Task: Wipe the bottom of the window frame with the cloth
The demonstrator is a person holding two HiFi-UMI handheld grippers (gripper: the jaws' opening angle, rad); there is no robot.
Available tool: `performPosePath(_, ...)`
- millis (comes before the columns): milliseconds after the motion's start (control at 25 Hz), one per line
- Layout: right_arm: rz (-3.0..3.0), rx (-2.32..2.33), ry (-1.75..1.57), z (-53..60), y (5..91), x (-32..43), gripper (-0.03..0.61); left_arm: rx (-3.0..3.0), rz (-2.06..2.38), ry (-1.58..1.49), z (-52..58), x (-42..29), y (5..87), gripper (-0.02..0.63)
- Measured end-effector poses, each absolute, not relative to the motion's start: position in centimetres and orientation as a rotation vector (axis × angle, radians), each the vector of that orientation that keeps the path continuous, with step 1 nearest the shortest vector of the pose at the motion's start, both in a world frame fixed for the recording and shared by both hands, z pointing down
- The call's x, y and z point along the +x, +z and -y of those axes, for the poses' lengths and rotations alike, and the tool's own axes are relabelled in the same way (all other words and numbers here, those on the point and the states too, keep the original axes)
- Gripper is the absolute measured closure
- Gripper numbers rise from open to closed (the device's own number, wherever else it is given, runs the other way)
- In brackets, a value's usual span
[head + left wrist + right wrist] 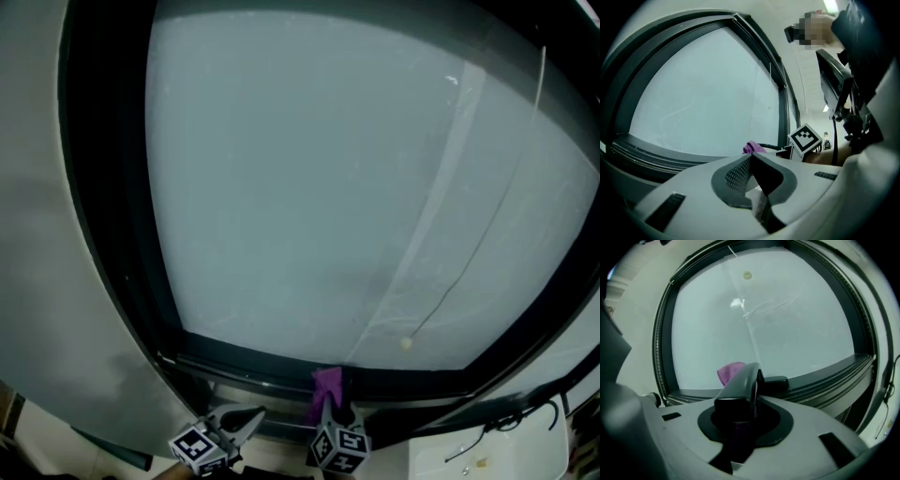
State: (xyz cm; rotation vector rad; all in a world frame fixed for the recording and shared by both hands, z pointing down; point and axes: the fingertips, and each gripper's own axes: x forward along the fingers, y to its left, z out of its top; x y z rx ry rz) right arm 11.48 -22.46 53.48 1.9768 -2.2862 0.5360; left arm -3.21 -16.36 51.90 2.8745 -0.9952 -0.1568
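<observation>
The dark bottom rail of the window frame (253,361) runs under a large frosted pane. A purple cloth (326,382) stands against that rail near its middle, and my right gripper (335,412) is shut on it from below. In the right gripper view the cloth (730,372) sticks up behind the closed jaws of the right gripper (758,375), just in front of the rail (825,377). My left gripper (253,416) hovers a little to the left, below the rail, shut with nothing in it. From the left gripper (750,157) the cloth (753,147) shows just beyond its tips.
A thin blind cord with a bead (405,344) hangs in front of the glass at the right. A white ledge (487,455) with a black cable (520,409) lies at the bottom right. A grey wall (56,281) flanks the window's left side.
</observation>
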Motion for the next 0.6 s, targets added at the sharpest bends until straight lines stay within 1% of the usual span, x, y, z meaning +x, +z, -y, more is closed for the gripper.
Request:
performPosePath(360, 2.283, 1.789, 0.274, 22.6, 53.8, 12.6, 0.493, 2.905, 0.958, -0.145, 17.2, -0.8, 51.4, 0.609)
performPosePath(600, 2.308, 1.662, 0.264, 22.7, 53.9, 13.9, 0.492, 2.927, 0.942, -0.143, 17.3, 0.2, 51.0, 0.611)
